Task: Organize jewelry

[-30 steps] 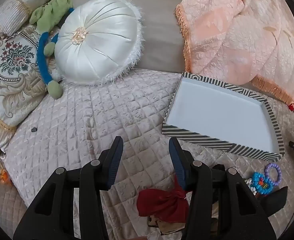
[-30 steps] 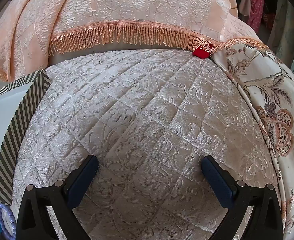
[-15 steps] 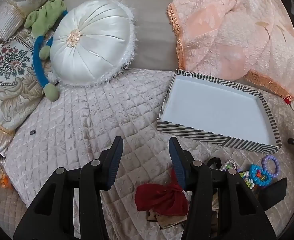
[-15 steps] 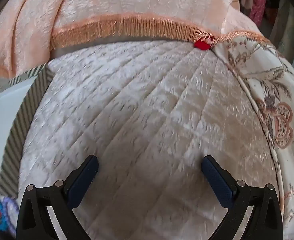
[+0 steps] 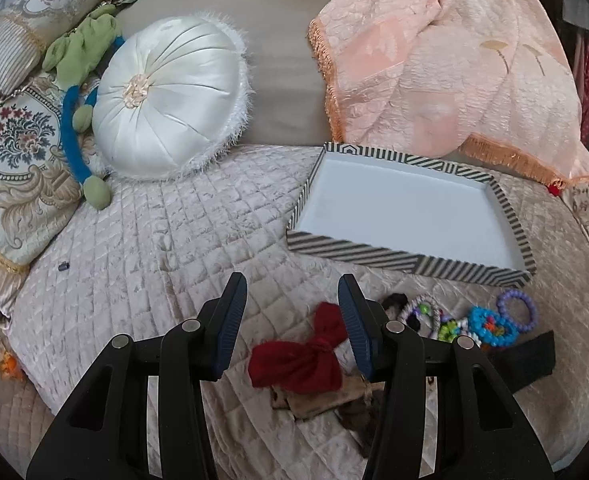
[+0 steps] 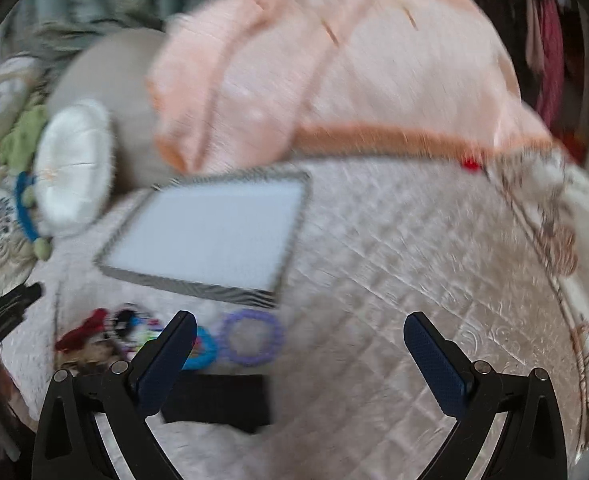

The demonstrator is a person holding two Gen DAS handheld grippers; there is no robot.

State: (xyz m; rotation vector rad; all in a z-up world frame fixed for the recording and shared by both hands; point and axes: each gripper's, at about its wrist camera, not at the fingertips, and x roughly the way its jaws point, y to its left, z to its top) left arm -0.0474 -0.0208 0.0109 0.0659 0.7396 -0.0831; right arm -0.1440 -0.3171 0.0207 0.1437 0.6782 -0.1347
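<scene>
A shallow striped box (image 5: 410,258) with a white inside lies on the quilted bed; it also shows blurred in the right wrist view (image 6: 214,236). In front of it lies a jewelry heap: a red bow (image 5: 298,354), a purple bead bracelet (image 5: 516,312), a blue bead piece (image 5: 492,326) and a white bead bracelet (image 5: 420,310). My left gripper (image 5: 292,310) is open and empty, just above the bow. My right gripper (image 6: 300,344) is wide open and empty, just right of the purple bracelet (image 6: 250,336).
A round white cushion (image 5: 166,100), a green and blue plush toy (image 5: 82,64) and embroidered pillows (image 5: 10,148) lie at the back left. A peach fringed throw (image 5: 454,72) hangs behind the box. A black strap (image 6: 214,402) lies by the right gripper.
The left gripper has drawn back, so more of the jewelry heap shows. The right gripper has swung left and back; the box and bracelets now show in its view. Both stay open.
</scene>
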